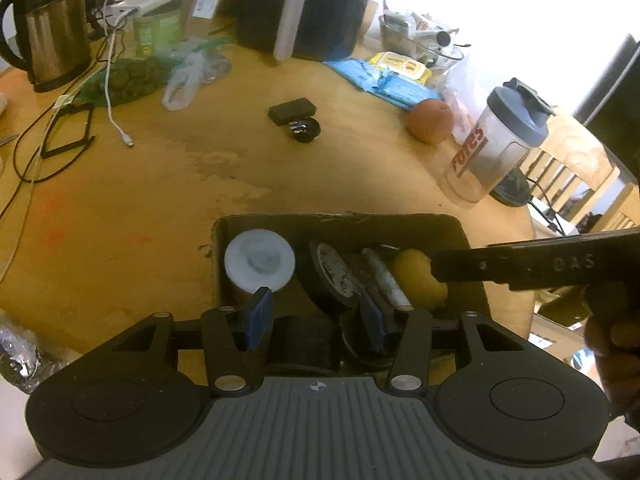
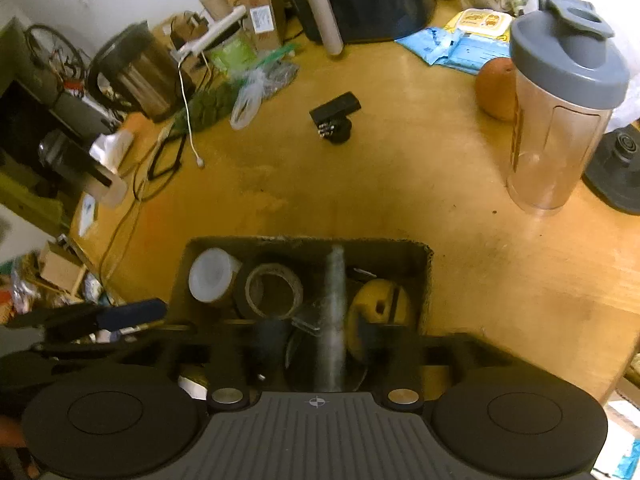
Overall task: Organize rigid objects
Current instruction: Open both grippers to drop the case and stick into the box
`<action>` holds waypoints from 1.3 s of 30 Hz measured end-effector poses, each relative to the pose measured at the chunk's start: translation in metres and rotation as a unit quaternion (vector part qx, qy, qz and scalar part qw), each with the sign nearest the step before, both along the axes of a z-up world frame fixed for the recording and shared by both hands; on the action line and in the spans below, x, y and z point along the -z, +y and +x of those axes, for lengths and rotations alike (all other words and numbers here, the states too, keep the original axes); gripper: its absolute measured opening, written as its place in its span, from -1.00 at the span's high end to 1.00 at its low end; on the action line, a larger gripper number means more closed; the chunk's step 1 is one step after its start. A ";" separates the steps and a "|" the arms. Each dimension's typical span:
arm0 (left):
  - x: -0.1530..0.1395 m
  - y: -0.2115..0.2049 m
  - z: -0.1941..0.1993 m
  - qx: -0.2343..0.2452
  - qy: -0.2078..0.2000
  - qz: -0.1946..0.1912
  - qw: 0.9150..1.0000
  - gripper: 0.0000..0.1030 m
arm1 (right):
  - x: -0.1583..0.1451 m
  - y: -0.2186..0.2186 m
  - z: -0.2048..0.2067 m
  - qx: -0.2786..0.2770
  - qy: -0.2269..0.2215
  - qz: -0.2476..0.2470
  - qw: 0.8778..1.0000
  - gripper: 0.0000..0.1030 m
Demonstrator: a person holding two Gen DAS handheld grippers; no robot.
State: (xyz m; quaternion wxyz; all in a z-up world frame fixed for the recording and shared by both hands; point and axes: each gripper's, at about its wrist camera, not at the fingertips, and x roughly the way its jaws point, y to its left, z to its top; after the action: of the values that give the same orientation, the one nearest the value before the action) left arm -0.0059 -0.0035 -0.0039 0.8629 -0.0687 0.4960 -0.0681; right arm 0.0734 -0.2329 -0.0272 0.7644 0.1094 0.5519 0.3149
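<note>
Cardboard box (image 2: 424,276): sits at the near edge of the wooden worktop (image 2: 400,184), open side up, serving as the collecting place for the hard items.
Box contents: a white-lidded jar (image 2: 212,274) at the left, a roll of tape (image 2: 274,290) beside it, a grey rod (image 2: 334,300) lying near-to-far through the middle, a yellow piece (image 2: 378,306) at the right; they lie packed close, some leaning on each other.
Left gripper (image 1: 318,320): hangs over the near left part of the box, blue pads narrowly set around a dark cylindrical thing (image 1: 304,340); whether the pads press it I cannot tell.
Right gripper (image 2: 320,340): above the box's near middle, jaws wide, pressing on nothing; the grey rod lies between them, apparently just let go.
Still outside: a small black block (image 2: 335,108) with a round black part (image 2: 336,130) lies mid-worktop, well apart from the box, likely next to collect.
Bystanders: shaker bottle (image 2: 560,100) and orange (image 2: 494,88) far right, kettle (image 2: 136,72) far left.
</note>
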 end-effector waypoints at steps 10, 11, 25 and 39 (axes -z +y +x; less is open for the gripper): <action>0.000 0.005 -0.005 -0.013 0.007 0.015 1.000 0.07 | 0.004 0.018 -0.008 -0.031 -0.018 -0.046 0.998 -1.00; 0.000 0.005 -0.005 -0.013 0.007 0.016 1.000 0.07 | 0.004 0.019 -0.009 -0.033 -0.018 -0.048 0.998 -1.00; 0.001 0.009 0.001 -0.014 0.013 0.023 1.000 0.07 | 0.006 0.026 -0.010 -0.038 -0.029 -0.075 0.996 -1.00; -0.007 0.024 0.033 -0.013 0.003 0.037 0.999 0.07 | -0.006 0.037 0.021 -0.024 -0.048 -0.085 0.995 -1.00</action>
State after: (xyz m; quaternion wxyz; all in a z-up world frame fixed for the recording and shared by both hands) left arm 0.0272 0.0202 0.0031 0.8643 -0.0437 0.4996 -0.0383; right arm 0.0944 -0.1957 -0.0210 0.7889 0.0155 0.5417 0.2897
